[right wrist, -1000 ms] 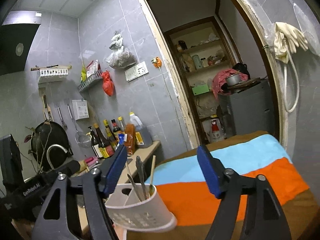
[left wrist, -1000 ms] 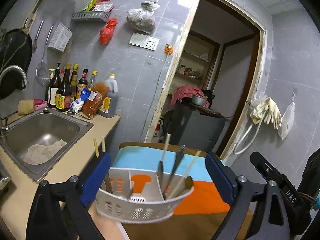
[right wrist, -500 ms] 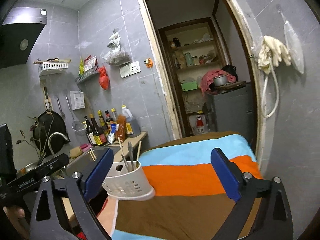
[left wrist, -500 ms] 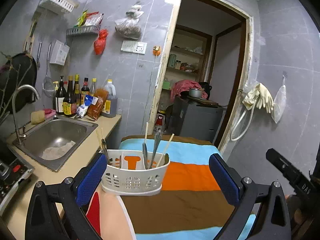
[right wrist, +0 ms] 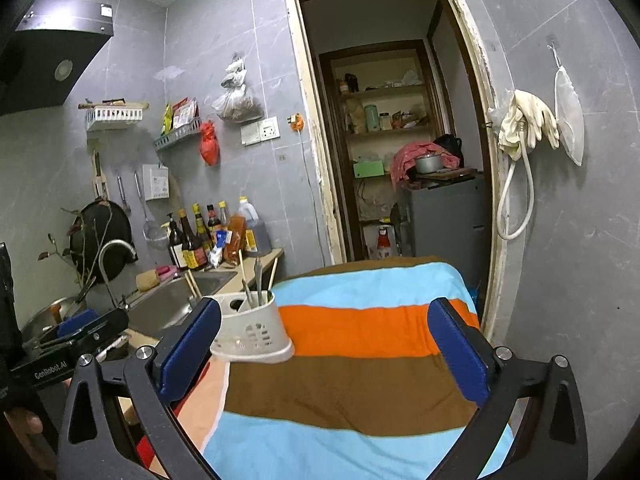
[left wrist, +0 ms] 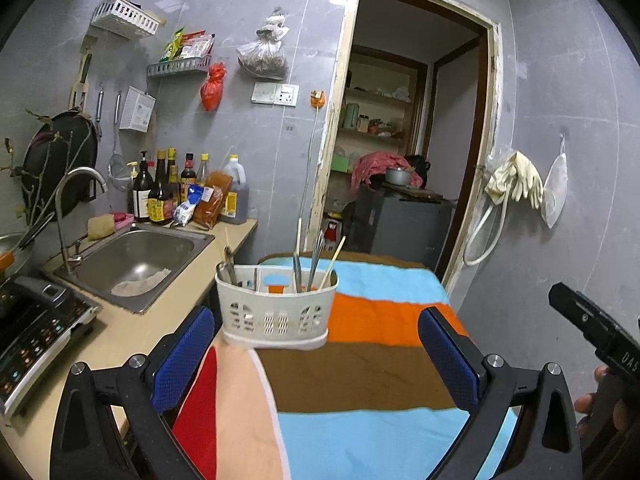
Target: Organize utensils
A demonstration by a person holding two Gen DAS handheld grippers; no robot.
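Observation:
A white slotted utensil caddy stands on the striped cloth of the table at its left edge. It also shows in the right wrist view. It holds metal utensils and chopsticks upright in its compartments. My left gripper is open and empty, a little in front of the caddy. My right gripper is open and empty, to the right of the caddy and back from it.
A counter with a steel sink, a tap and sauce bottles runs along the left. An induction cooker sits at the near left. A doorway opens behind the table.
Both grippers have pulled back from the caddy, which now looks smaller and farther off and stands level on the cloth. Both stay open.

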